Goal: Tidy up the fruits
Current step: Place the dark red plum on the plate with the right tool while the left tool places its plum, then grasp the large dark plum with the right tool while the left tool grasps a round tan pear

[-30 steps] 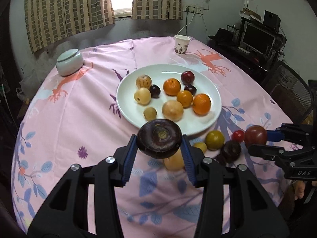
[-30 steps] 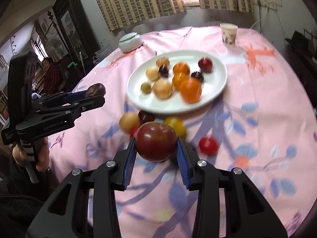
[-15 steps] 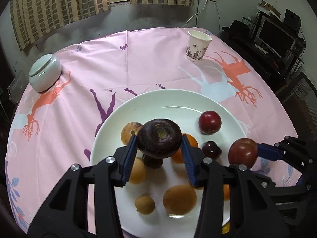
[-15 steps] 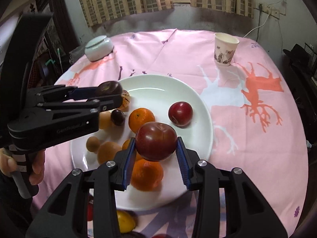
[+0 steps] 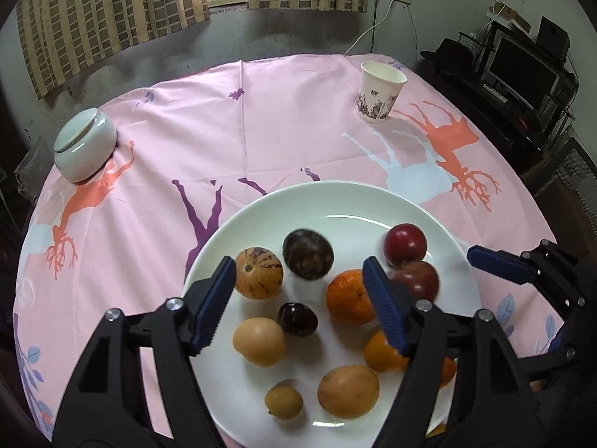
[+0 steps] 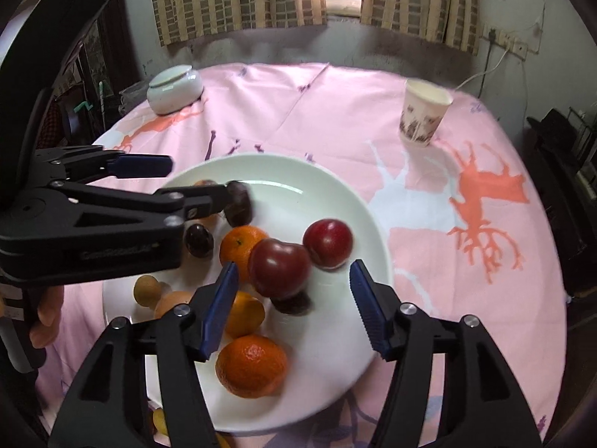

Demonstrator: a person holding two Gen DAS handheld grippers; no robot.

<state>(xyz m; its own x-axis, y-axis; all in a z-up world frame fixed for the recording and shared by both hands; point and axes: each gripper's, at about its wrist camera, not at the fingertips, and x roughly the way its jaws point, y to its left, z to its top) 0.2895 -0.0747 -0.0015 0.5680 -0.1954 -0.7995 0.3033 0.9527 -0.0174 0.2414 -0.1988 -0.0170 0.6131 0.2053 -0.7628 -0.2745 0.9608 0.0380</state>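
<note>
Now both tongs apart, just opening: purple fruit (image 5: 308, 259) beyond left tongs (image 5: 300, 300); red plum (image 6: 280, 267) between right tongs (image 6: 293, 304), unpressed.

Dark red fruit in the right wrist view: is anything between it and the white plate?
Yes. The right gripper has just been opening its jaws, neither pad touching the dark red fruit. A small dark fruit lies on the plate apparently under it, an orange alongside.
</note>
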